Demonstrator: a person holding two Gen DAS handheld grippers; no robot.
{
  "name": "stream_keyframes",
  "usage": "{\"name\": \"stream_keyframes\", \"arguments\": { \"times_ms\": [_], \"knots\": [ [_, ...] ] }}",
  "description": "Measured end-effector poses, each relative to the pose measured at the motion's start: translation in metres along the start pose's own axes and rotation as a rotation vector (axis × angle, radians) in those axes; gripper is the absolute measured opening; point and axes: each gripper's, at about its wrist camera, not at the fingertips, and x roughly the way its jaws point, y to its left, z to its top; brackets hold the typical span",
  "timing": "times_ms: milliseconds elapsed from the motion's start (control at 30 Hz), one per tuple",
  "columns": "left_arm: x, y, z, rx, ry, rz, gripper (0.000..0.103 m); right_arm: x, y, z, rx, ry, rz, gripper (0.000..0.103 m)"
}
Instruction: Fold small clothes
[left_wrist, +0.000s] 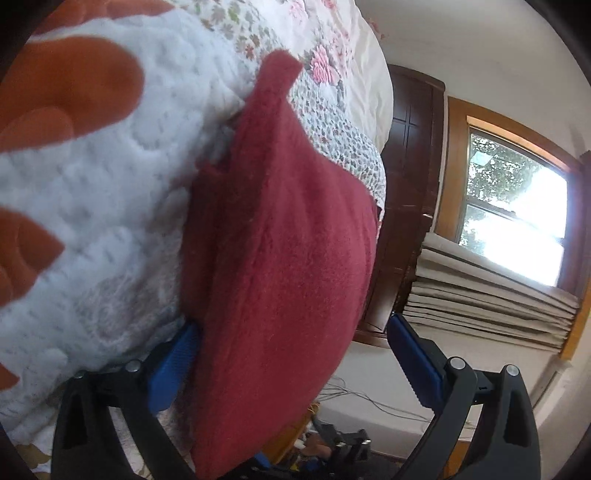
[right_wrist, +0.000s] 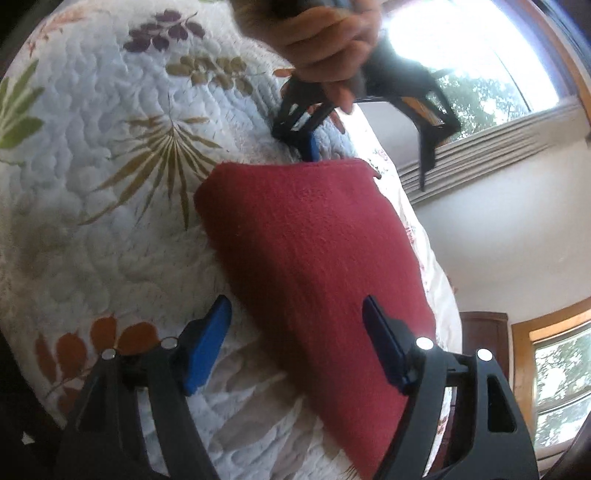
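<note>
Lying on quilt (right_wrist: 110, 229): red cloth (right_wrist: 314, 251)

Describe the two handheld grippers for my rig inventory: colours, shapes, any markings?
Both match. The left gripper and right gripper each have two black plastic arms with slot cut-outs and silver pivot pins, tipped with blue ribbed finger pads. From the right wrist view, an orange patch shows on the left gripper's body. No cables on them, and no sleeve visible.

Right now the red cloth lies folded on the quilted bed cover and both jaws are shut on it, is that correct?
Not quite. The red cloth lies on the quilted bed cover, but both jaws are open: the right wrist view shows the right gripper spread wide, and the left gripper likewise.
</note>
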Motion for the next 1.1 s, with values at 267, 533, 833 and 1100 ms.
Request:
{"name": "stream_keyframes", "arguments": {
  "times_ms": [267,533,833,1100],
  "knots": [
    [0.010,-0.021,0.013,0.047,0.027,-0.028,0.099,0.029,-0.003,0.029,-0.055,0.004,-0.082,0.079],
    [0.012,-0.010,0.018,0.023,0.015,-0.097,0.099,0.037,-0.003,0.030,-0.033,0.020,-0.113,0.078],
    [0.021,-0.031,0.020,0.032,0.009,-0.015,0.099,0.036,-0.041,0.039,0.127,0.025,-0.052,0.034],
    [0.020,-0.018,0.028,-0.033,0.024,0.064,0.099,0.041,-0.061,0.037,0.136,0.036,-0.051,0.040]
  ]
}}
